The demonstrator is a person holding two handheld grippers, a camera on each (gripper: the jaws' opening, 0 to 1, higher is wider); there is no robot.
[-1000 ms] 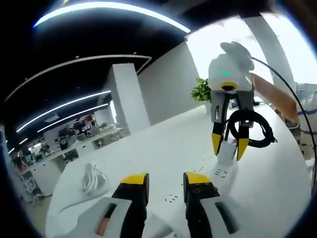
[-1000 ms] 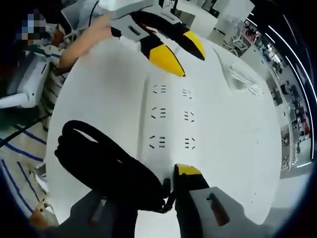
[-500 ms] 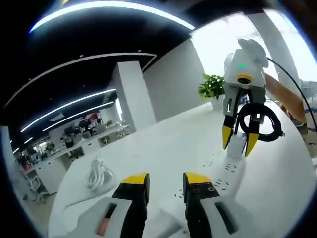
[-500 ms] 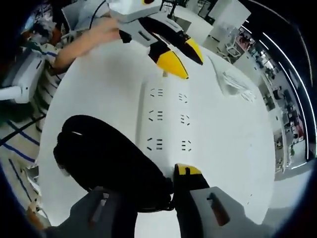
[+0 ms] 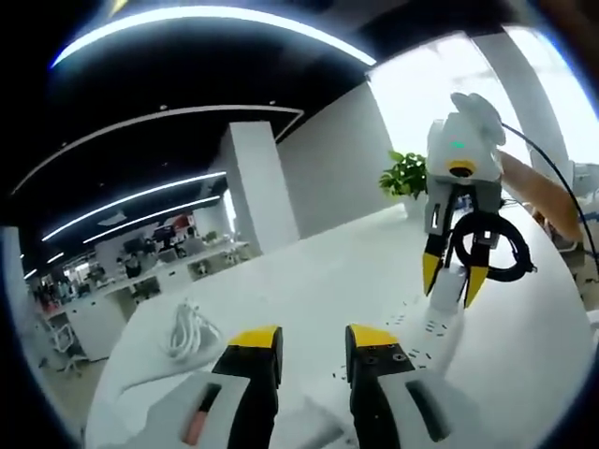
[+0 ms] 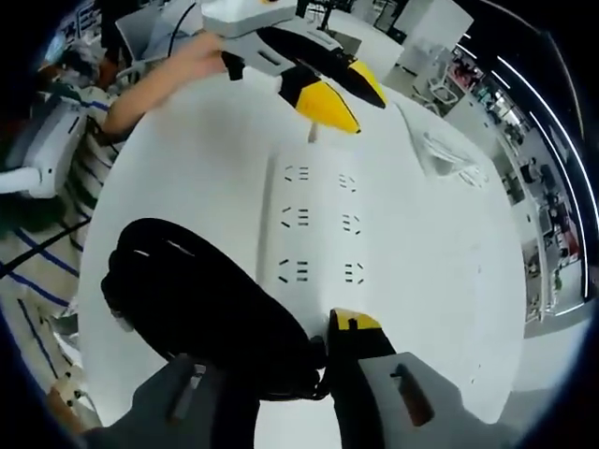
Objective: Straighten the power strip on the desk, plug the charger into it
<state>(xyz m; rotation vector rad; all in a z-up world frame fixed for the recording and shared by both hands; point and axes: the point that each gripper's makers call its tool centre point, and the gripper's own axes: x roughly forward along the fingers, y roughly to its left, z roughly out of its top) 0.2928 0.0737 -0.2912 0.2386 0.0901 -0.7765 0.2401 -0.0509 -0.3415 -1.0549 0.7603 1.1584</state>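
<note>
A white power strip (image 6: 323, 220) with several sockets lies lengthwise on the white desk (image 6: 187, 178). My right gripper (image 6: 314, 329) is shut on its near end, and the strip's coiled black cable (image 6: 197, 309) hides the left jaw. In the left gripper view the right gripper (image 5: 453, 279) straddles that end of the strip (image 5: 432, 323), with the black coil (image 5: 489, 248) hanging beside it. My left gripper (image 5: 314, 339) is open with nothing between its jaws. It hovers over the strip's far end (image 6: 342, 94). A coiled white charger cable (image 5: 182, 332) lies apart on the desk (image 6: 451, 154).
A person's hand (image 6: 182, 58) holds the left gripper. A potted plant (image 5: 404, 175) stands at the desk's far edge. Beyond the desk lie an open office with more desks (image 5: 140, 271) and a blue-striped floor (image 6: 37, 271).
Both views have shifted slightly with the hands. The right gripper still holds the strip's end, and the left gripper stays open over the other end.
</note>
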